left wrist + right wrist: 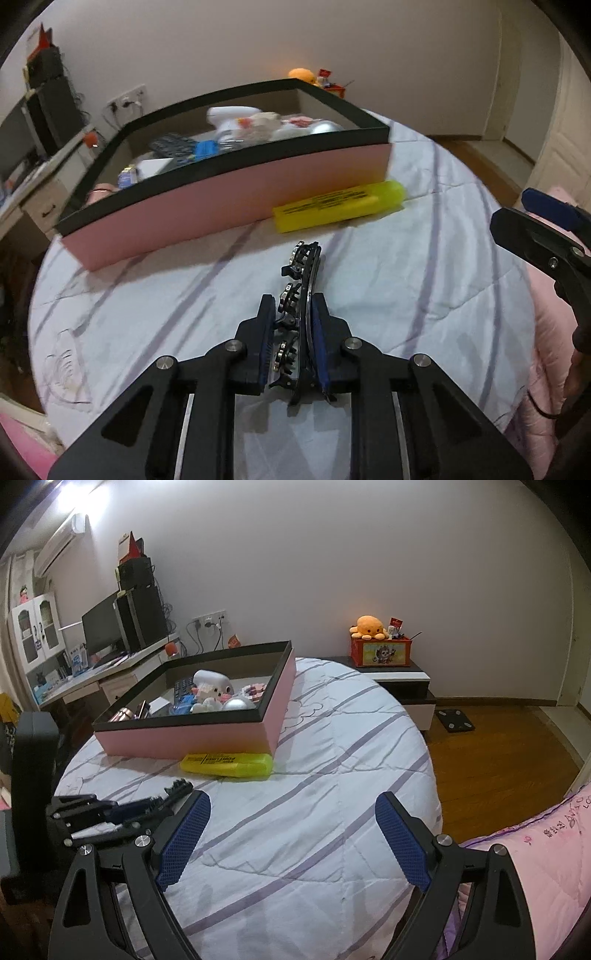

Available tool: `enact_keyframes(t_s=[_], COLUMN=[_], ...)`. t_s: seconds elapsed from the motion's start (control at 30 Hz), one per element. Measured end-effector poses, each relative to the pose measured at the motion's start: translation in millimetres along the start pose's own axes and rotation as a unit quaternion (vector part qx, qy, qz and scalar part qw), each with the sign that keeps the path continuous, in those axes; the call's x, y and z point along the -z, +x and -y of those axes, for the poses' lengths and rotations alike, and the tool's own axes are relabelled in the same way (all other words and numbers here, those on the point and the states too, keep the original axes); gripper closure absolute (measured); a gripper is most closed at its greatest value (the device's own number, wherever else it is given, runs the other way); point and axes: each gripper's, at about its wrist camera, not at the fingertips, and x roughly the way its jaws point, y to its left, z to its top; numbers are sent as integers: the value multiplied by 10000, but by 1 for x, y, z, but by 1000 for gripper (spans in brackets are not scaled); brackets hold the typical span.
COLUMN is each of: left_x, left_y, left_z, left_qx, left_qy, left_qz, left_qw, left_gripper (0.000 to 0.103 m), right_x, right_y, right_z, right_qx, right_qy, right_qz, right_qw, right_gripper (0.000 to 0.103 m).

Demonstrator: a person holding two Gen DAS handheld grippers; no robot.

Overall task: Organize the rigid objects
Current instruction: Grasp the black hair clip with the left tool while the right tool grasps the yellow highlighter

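My left gripper (293,314) is shut on a black curved hair clip (301,295) with metal studs, held just above the striped bedcover. The clip's tip also shows in the right wrist view (177,788), sticking out of the left gripper (155,805). A pink box with a black rim (236,192) stands ahead, holding several small items; it also shows in the right wrist view (207,734). A yellow highlighter (340,206) lies against the box's front wall, also seen in the right wrist view (227,764). My right gripper (293,830) is open and empty over the bed.
The white bedcover with purple stripes (314,775) covers the bed. A pink quilt (546,867) lies at the right. A nightstand with a red box and an orange plush (380,646) stands behind. A desk with a monitor (103,631) is at the left. Wooden floor (498,757) lies right.
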Motion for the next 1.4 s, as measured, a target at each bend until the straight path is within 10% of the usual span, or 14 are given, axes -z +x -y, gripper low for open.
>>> enact_keyframes(t_s=[0.6,1.03,1.23,1.4], left_x=[23,29,33,35], left_y=[-10,-12,-14,-14], left_z=[-83,-93,-95,-96], left_qx=[-449,-429,-376,-337], left_qy=[-695,-742,-707,-718], left_qz=[46,136,133,131], left_qw=[9966,9962,9967,9968], left_gripper=[79,44,32,29], right_x=[-20,-23,-9,-7], right_y=[85,102,86,86], right_z=[-39,-55,-82,-98], right_qx=[-215,-1023,-1180,-918], right_qy=[-738,-944,-1215,-1578], right_qz=[-874,-1235,-1336,-1274], right_qw=[9932,9825,9764,9749], right_gripper=[11,12,51,53])
